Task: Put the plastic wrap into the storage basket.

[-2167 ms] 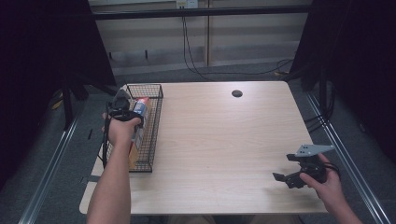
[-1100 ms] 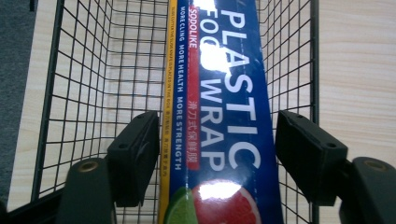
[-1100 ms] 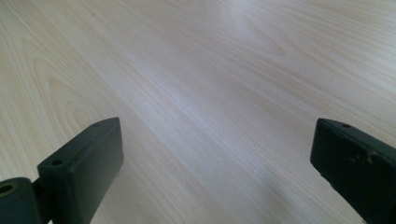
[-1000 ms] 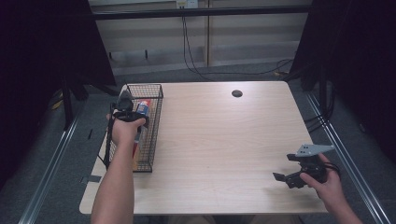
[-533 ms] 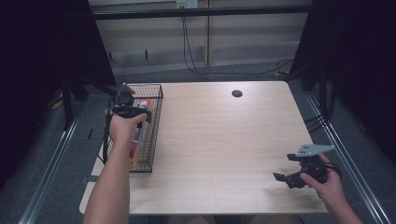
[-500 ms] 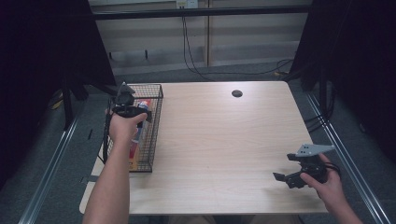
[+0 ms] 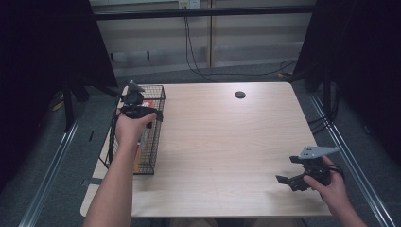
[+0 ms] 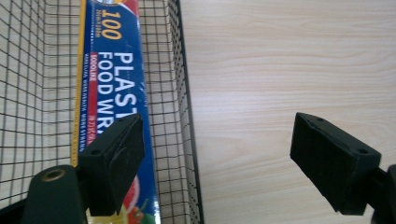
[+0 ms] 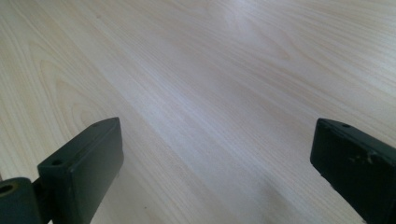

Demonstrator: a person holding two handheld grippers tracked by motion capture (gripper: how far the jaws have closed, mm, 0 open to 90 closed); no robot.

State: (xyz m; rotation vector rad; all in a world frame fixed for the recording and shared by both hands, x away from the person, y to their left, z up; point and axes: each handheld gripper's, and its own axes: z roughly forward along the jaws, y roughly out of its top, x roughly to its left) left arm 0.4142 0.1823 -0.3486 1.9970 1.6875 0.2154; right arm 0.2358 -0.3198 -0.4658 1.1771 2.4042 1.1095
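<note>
High view: left gripper (image 7: pixel 134 108) is hovering over the far end of the black wire basket (image 7: pixel 153 161), which is sitting along the table's (image 7: pixel 227 142) left edge, near the far left corner; the person's forearm is running up over the basket from the bottom of the view. The box of plastic food wrap (image 7: pixel 140 146) is lying lengthwise inside the basket, partly hidden by the hand. Right gripper (image 7: pixel 295 178) is resting low near the table's near right corner, close to the front edge, well apart from the basket. The whole middle of the tabletop is lying bare between the two, with a small dark grommet (image 7: pixel 239 94) near the far edge. Left gripper view: the left gripper's (image 8: pixel 224 163) jaws have just been opening and are standing apart with nothing pressed between them; one jaw is hanging over the food wrap box (image 8: pixel 112 88), the other over bare wood outside the basket's wall (image 8: pixel 184 93), so the jaws are straddling that wall. Right gripper view: the right gripper's (image 9: pixel 224 163) jaws are gaping wide over plain wood, nothing between them.
</note>
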